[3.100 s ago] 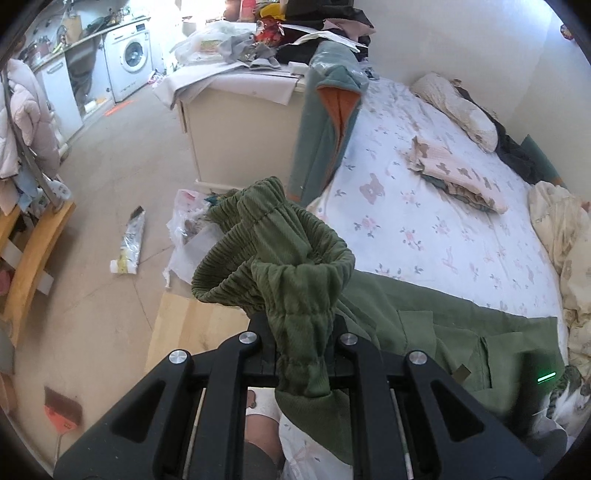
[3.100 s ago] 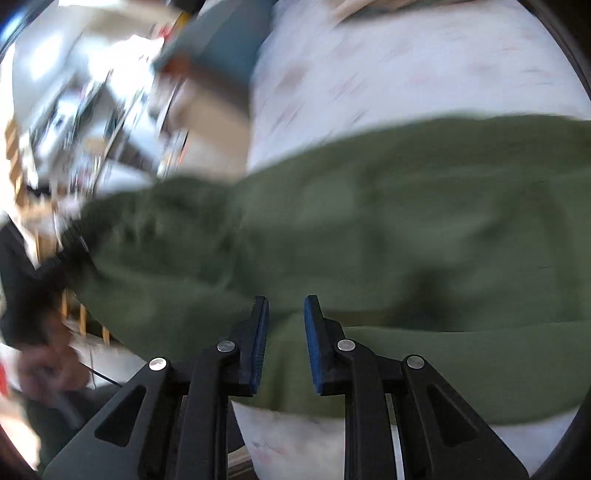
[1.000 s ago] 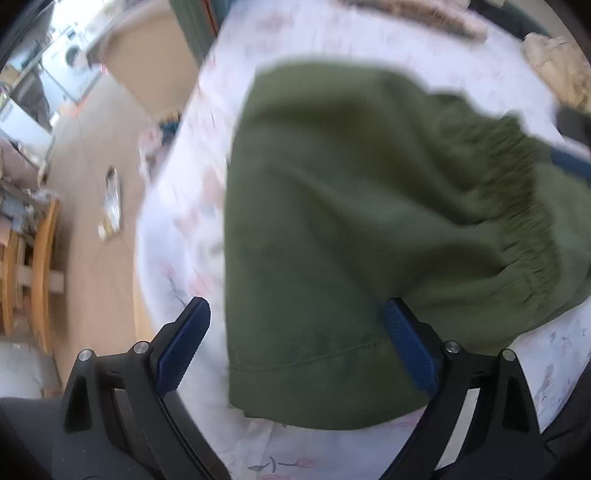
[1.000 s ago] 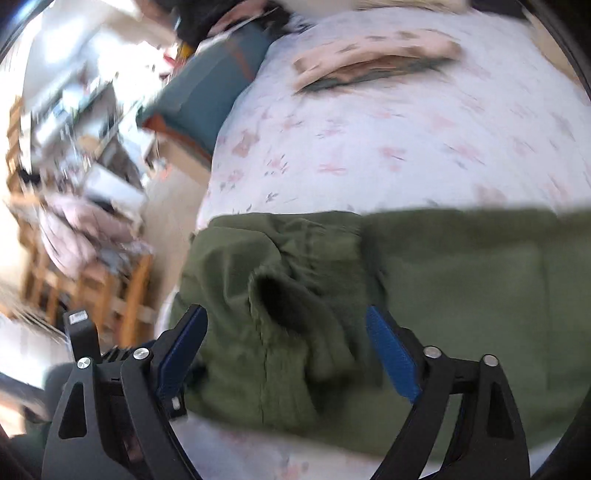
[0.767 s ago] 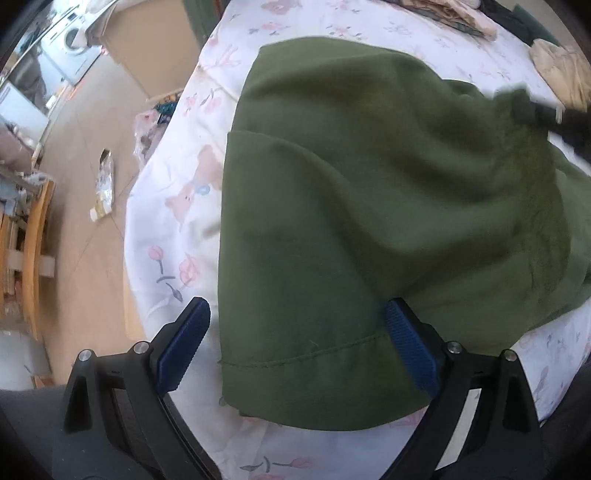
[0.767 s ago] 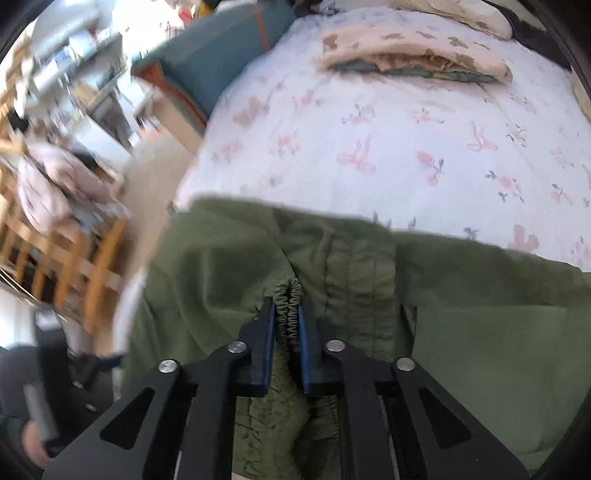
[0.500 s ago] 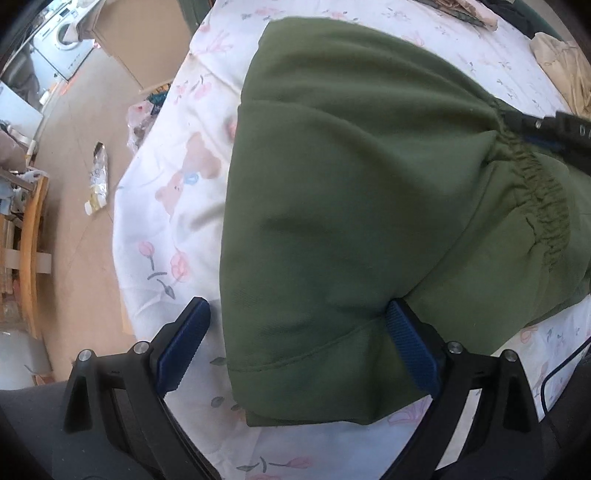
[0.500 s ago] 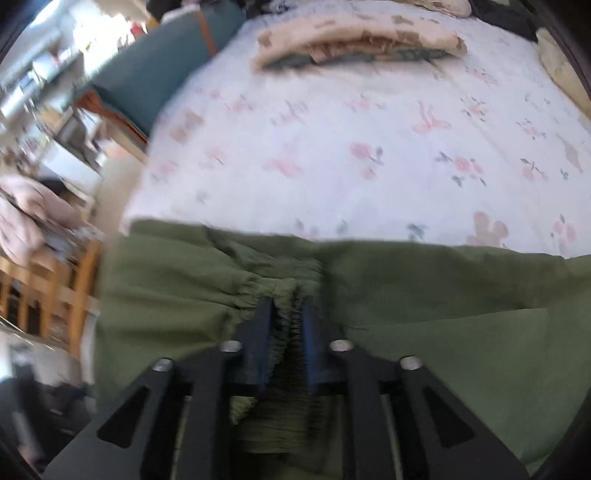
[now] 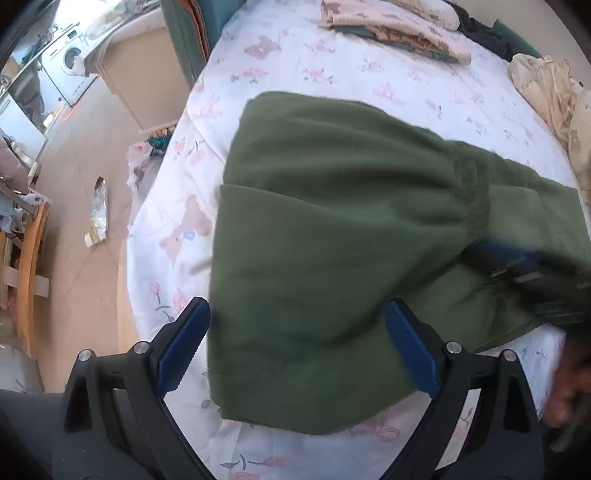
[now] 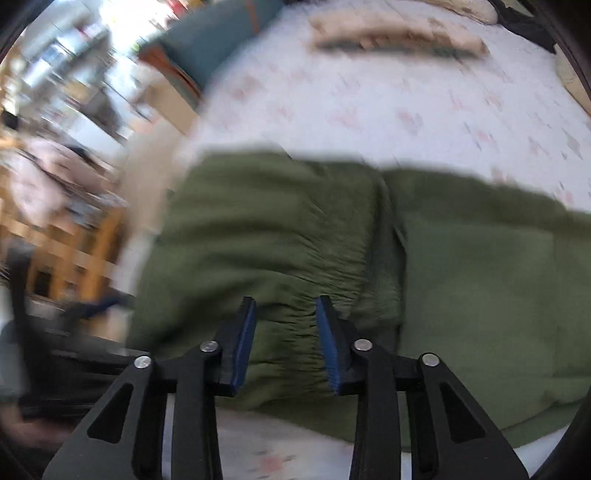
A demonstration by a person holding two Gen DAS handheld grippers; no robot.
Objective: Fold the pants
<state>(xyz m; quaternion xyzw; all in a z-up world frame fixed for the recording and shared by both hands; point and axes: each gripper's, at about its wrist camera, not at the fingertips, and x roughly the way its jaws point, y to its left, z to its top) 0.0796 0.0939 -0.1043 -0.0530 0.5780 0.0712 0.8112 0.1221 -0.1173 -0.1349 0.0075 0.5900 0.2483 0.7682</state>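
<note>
Pants [image 9: 332, 236]: green, lying folded over on the bed [image 9: 369, 74], close to its near-left corner; gathered waistband [image 10: 317, 295] lies on top of the other layer.
Left gripper [image 9: 295, 343]: spread wide, holding nothing, above the pants' near edge, 1 blue pad on either side of the fabric.
Right gripper [image 10: 286, 332]: partly open, holding nothing, both blue pads over the waistband; touching the cloth or not, cannot tell, view blurred.
Bed: white sheet with pink print; folded pink clothes [image 9: 391, 26] at the far side.
Floor [image 9: 92, 147]: a wrapper [image 9: 99, 210] lies left of the bed.
</note>
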